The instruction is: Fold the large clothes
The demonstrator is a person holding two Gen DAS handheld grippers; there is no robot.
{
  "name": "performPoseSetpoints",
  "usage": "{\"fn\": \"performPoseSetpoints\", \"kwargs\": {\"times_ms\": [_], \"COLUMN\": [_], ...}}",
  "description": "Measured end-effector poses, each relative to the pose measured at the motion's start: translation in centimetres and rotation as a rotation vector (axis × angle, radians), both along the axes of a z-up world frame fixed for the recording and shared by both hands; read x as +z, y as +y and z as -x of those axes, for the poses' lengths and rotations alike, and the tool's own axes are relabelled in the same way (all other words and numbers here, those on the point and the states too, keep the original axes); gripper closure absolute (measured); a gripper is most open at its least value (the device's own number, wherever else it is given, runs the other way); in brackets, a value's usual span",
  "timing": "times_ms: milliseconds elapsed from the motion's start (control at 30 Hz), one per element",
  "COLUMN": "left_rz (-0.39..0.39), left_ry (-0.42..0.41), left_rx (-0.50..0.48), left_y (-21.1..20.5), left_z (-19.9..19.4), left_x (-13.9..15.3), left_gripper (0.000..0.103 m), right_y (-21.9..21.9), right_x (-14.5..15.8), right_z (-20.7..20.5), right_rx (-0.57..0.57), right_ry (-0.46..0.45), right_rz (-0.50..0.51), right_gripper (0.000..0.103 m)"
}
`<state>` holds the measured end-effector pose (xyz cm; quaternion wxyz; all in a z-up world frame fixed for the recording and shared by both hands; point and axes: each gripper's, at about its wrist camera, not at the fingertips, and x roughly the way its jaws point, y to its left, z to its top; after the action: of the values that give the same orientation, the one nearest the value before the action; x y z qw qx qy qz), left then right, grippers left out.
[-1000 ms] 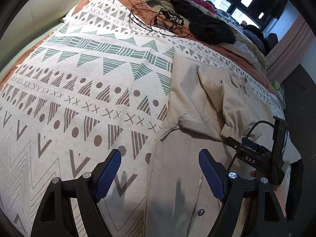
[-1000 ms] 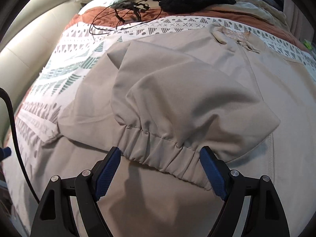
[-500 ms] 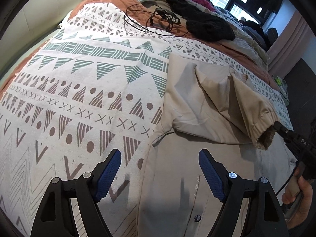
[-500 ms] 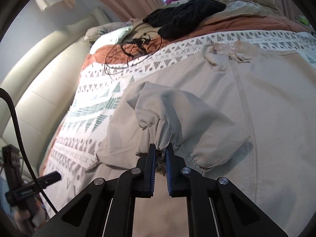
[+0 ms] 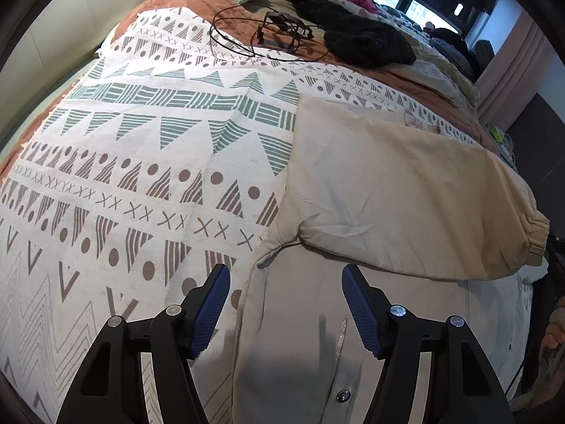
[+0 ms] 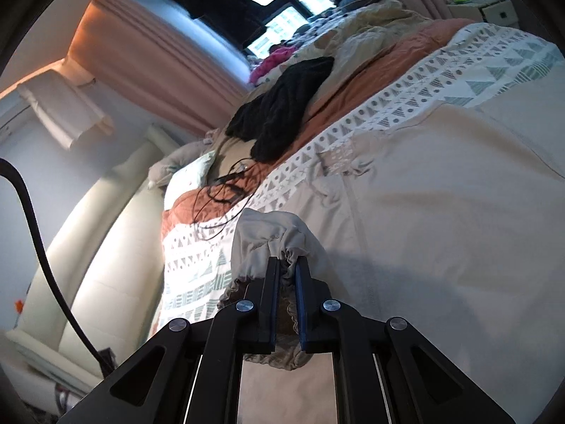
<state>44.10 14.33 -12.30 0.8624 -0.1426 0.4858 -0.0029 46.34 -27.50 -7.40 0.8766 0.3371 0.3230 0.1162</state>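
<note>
A large beige jacket (image 5: 310, 318) lies spread on a patterned bedspread (image 5: 141, 162); it also shows in the right wrist view (image 6: 441, 229). Its sleeve (image 5: 406, 205) is stretched out to the right above the jacket body, with the elastic cuff (image 5: 533, 236) at the far right. My right gripper (image 6: 286, 268) is shut on that sleeve cuff (image 6: 289, 258) and holds it up off the bed. My left gripper (image 5: 284, 293) is open and empty, low over the jacket's left edge near the armpit.
A black knit garment (image 5: 353, 35) and a tangle of black cables (image 5: 268, 31) lie at the far end of the bed. A pile of other clothes (image 5: 441, 67) sits beyond. A padded headboard (image 6: 106, 247) runs along the left side.
My right gripper closed on the sleeve cuff, lifted it and pulled the sleeve out to the right across the jacket. My left gripper stayed open, almost in place.
</note>
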Motion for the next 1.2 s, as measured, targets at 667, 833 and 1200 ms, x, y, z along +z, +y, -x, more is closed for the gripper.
{"fn": "performPoseSetpoints", "kwargs": {"times_ms": [667,833,1200], "left_rz": [-0.192,-0.250,-0.228], "left_ry": [0.123,0.131,0.156], "left_rx": [0.020,0.053,0.162], "left_y": [-1.8,-1.6,-0.4], "left_z": [-4.4,-5.7,-4.8], "left_x": [-6.9,-7.8,-6.1], "left_gripper": [0.037,0.050,0.050], "right_y": [-8.0,-8.0,-6.7], "right_x": [-13.5,-14.4,-14.4], "right_z": [-2.7,-4.8,-5.9], "right_rx": [-0.097,-0.058,-0.022], "right_ry": [0.407,0.352,0.362], "right_rz": [-0.114,-0.084,0.049], "right_gripper": [0.042,0.084,0.079]}}
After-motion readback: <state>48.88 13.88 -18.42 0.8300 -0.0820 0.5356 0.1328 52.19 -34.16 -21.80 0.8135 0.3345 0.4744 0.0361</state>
